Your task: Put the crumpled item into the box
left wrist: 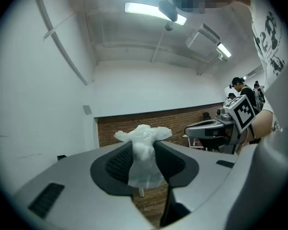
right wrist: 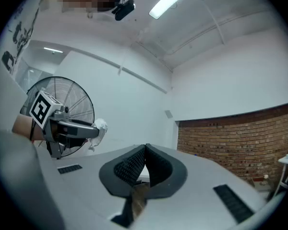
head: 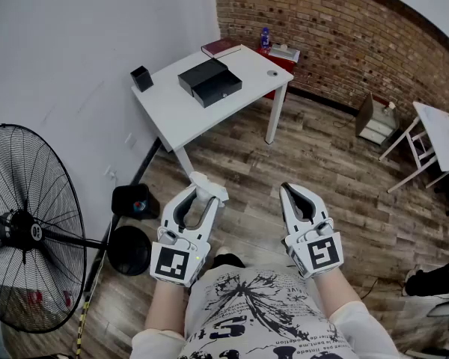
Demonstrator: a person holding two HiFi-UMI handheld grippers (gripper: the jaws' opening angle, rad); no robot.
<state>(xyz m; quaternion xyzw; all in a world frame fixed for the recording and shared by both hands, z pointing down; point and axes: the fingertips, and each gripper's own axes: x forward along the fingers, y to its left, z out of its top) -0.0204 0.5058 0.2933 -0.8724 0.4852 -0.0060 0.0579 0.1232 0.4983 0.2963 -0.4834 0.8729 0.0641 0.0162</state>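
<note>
Head view: the left claw (head: pixel 197 191) pinched a white wad (head: pixel 210 188), held out over the wooden floor and well apart from the black box (head: pixel 209 81) on the white surface (head: pixel 172 114) ahead. The right claw (head: pixel 293 191) hung beside it, pressed together and empty.

Left gripper view: the wad (left wrist: pixel 143 137) stood between the pads of the left claw (left wrist: pixel 144 153). The pads were partly spread and bore on its narrow waist, with a ruffled top flaring above the tips and a tail below. It looked like thin film or tissue (I could not tell which). I judged it very light, soft and squashy, not fragile, yet apt to slide out of a loose grip. The dense middle was the place to hold it, not a loose flap. The right claw (left wrist: pixel 209 127) showed at the side.

Right gripper view: the right claw (right wrist: pixel 144 153) had its pads touching, with nothing between them. The left claw (right wrist: pixel 79 128) showed off to the left, before a fan (right wrist: pixel 62 104), with the wad (right wrist: pixel 100 128) at its tip.
</note>
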